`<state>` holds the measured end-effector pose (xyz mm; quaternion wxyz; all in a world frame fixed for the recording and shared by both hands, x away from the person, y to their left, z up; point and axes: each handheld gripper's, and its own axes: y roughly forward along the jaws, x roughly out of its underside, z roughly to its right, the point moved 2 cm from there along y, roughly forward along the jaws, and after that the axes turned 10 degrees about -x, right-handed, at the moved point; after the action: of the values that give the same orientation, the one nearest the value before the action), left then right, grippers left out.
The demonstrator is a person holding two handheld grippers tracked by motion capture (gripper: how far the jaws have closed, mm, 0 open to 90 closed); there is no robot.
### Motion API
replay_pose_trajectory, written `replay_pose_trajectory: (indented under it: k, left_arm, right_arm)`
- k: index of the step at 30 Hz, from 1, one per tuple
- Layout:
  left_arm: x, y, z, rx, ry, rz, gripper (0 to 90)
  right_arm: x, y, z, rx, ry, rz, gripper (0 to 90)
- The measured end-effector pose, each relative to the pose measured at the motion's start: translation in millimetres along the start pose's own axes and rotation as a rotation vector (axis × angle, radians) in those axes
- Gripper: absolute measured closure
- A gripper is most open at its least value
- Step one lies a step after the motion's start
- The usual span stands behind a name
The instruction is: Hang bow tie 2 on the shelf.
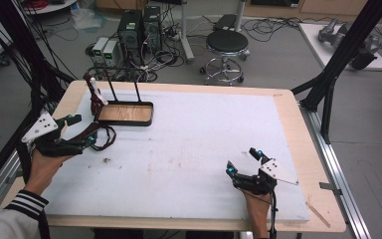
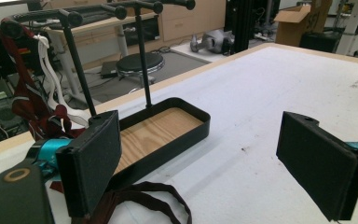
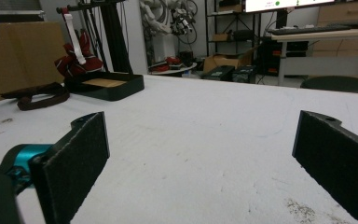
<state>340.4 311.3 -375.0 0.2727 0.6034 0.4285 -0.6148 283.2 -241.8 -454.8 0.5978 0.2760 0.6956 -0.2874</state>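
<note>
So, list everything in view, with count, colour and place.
Rack with tray base: one, black with wooden floor, far left of table.
Hanging bands: dark red and white, on rack's left end.
Strap: one, dark maroon, on the mat beside left claw.
Mat: one, white, covering table.
Stool: one, black, beyond table.
Computer towers: two, dark, on floor.
Left claw: open, near strap.
Right claw: open, near front right.

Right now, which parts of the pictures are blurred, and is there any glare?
Left gripper view: the near pads look soft, the tray sharper. Right gripper view: pads blurred, mat evenly lit. High view: mild softness, no strong glare on the mat.
</note>
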Motion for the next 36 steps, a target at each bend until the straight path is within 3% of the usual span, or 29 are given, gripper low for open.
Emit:
replay_pose_trajectory:
  k: [4, 12, 18, 25, 36]
  left_arm:
    - [-0.1, 1.4, -2.4, 0.004, -0.004, -0.017, 14.4]
    - [-3.6, 1.4, -13.5, 0.0, 0.006, -0.098, 14.4]
    - [-5.0, 3.5, -23.4, -0.029, 0.057, -0.192, 14.4]
    - [1.5, 11.3, -35.0, -0.04, 0.122, -0.342, 14.5]
    - [12.3, 21.0, -54.8, -0.074, 0.117, -0.493, 15.3]
  right_arm:
    - [0.0, 0.0, 0.0, 0.001, -0.003, -0.001, 2.8]
    - [0.1, 0.0, 0.1, -0.001, -0.004, -0.003, 2.8]
    - [0.0, 0.2, 0.1, 0.001, -0.007, -0.002, 2.8]
    - [0.0, 0.2, 0.2, 0.001, -0.004, -0.001, 2.8]
    - [0.0, 0.1, 0.3, 0.002, -0.004, -0.001, 2.8]
